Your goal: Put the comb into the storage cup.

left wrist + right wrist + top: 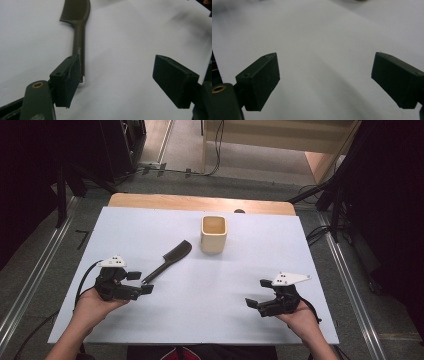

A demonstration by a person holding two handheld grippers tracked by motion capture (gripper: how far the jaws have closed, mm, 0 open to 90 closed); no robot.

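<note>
left claw gapes wide, comb handle's end touching its left pad.

I read the comb at my 12 o'clock as matt dark plastic, fine moulded teeth, smooth handle. The table sheet looks like smooth matt white laminate over a wood top; the cup at 1 o'clock looks pale, satin-smooth. Left gripper pads: matt black, rubbery, one edge frayed.
</note>
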